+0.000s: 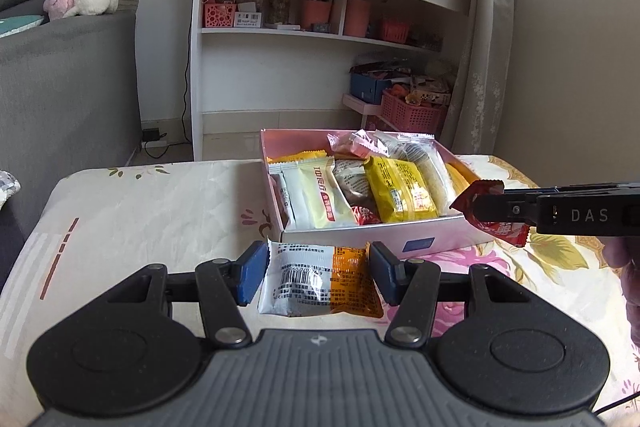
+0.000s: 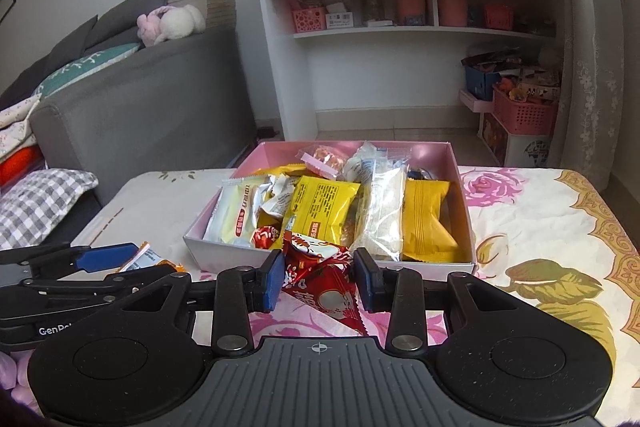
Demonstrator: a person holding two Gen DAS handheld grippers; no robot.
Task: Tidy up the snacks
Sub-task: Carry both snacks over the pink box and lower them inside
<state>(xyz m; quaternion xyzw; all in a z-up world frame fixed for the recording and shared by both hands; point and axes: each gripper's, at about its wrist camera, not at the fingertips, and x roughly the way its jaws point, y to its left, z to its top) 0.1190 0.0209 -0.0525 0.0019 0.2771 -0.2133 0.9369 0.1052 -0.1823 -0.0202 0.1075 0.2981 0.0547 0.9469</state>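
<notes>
A: Left gripper (image 1: 318, 277) is down low over the bench (image 1: 132, 211), fingers (image 1: 251, 277) on either side of a white-and-orange snack packet (image 1: 318, 283). The blue pads sit right at the packet's edges.

B: Clamped, or just framing it?

A: Looks like they pinch it by its sides, with the packet lying flat on the floral cloth just in front of the pink box (image 1: 372, 237).

B: And the right side?

A: Right gripper (image 2: 318, 283) has its fingers (image 2: 272, 281) closed on a red snack packet (image 2: 324, 287), crumpled between the pads. From the left wrist view the same red packet sticks out both ways past the black fingers, held in the air near the box's right front corner.

B: What's in the box?

A: It's packed. There's a cream wrapper (image 2: 236, 211) on the left, a yellow packet (image 2: 320, 213) in the middle, a clear pack of white biscuits (image 2: 380, 215) beside it, a plain yellow pouch (image 2: 426, 223) on the right and small sweets (image 2: 324, 159) toward the back.

B: Surroundings?

A: A white shelf unit (image 1: 320, 39) behind, a grey sofa (image 1: 68, 87) to the left.
</notes>
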